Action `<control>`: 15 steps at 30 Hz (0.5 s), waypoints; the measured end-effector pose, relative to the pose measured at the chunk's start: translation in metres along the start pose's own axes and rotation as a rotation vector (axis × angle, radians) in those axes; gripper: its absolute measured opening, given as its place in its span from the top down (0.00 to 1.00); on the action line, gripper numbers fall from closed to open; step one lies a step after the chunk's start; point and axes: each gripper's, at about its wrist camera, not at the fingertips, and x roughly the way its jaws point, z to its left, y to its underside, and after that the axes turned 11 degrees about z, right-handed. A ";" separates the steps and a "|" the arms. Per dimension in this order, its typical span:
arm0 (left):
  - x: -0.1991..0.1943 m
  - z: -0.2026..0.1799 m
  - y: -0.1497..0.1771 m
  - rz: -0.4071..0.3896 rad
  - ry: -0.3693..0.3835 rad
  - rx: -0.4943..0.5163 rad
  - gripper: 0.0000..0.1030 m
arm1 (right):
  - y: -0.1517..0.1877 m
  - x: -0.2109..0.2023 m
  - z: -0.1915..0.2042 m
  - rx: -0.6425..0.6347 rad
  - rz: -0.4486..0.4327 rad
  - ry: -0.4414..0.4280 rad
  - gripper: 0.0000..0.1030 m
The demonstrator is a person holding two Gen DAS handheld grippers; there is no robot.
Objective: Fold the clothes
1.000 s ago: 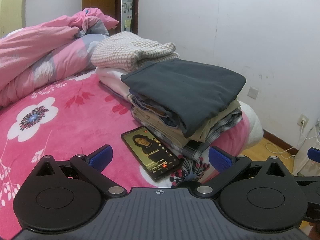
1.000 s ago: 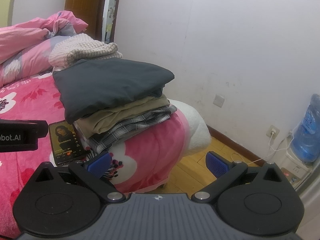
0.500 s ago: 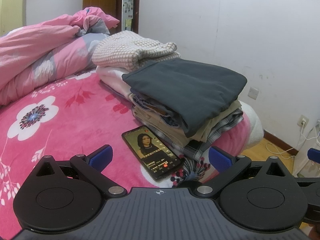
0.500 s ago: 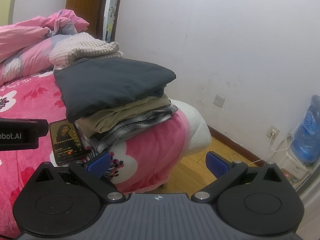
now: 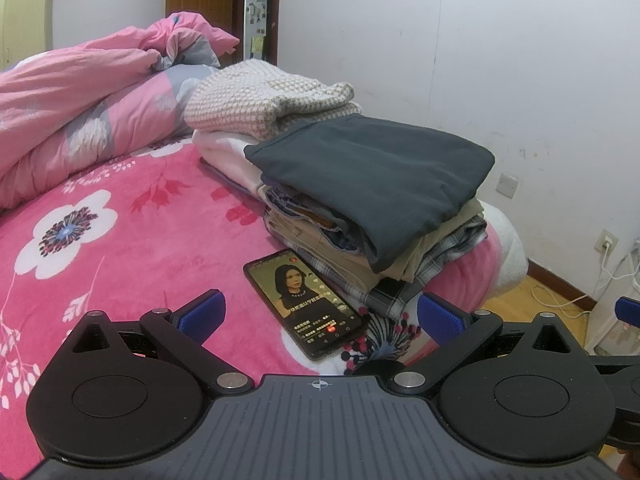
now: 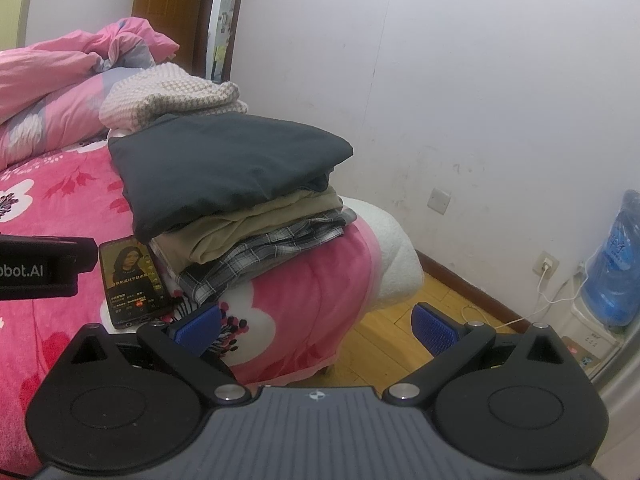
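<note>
**Holding back from a finished stack**

Hovering is all you are doing: compared with a second ago, almost nothing has moved. Your left gripper has crept only slightly toward the pile of clothes, which shows a touch larger, and the right gripper sits much as it did. Both have their blue pads spread wide with nothing between them.

The pile sits at the corner of the pink blanket, and everything is best placed from there. On top lies a dark grey garment, with khaki and plaid layers under it, all folded flat. Just behind the pile rests a knitted sweater on a white piece, also folded. Beyond that lies a bunched pink duvet. Touching the pile's near edge is a phone, screen lit. Past the pile, off the blanket, a water jug stands on the floor by the wall.

So little change suggests a pause between garments, or the end of the work. No loose garment shows in either view, so you would have to look elsewhere for the next one. Mind the phone if you reach in.
</note>
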 end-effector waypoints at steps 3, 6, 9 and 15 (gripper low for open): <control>0.000 0.001 0.000 -0.001 -0.001 -0.001 0.00 | 0.001 0.000 0.000 0.001 0.001 -0.001 0.00; 0.000 0.000 0.000 -0.002 -0.002 -0.002 0.00 | 0.000 0.001 0.000 -0.003 0.000 -0.003 0.00; 0.000 0.001 0.000 -0.002 -0.002 -0.002 0.00 | 0.000 0.000 0.000 -0.005 -0.001 -0.004 0.00; -0.001 0.001 0.000 -0.002 -0.002 -0.004 0.00 | 0.001 0.000 0.001 -0.004 0.000 -0.002 0.00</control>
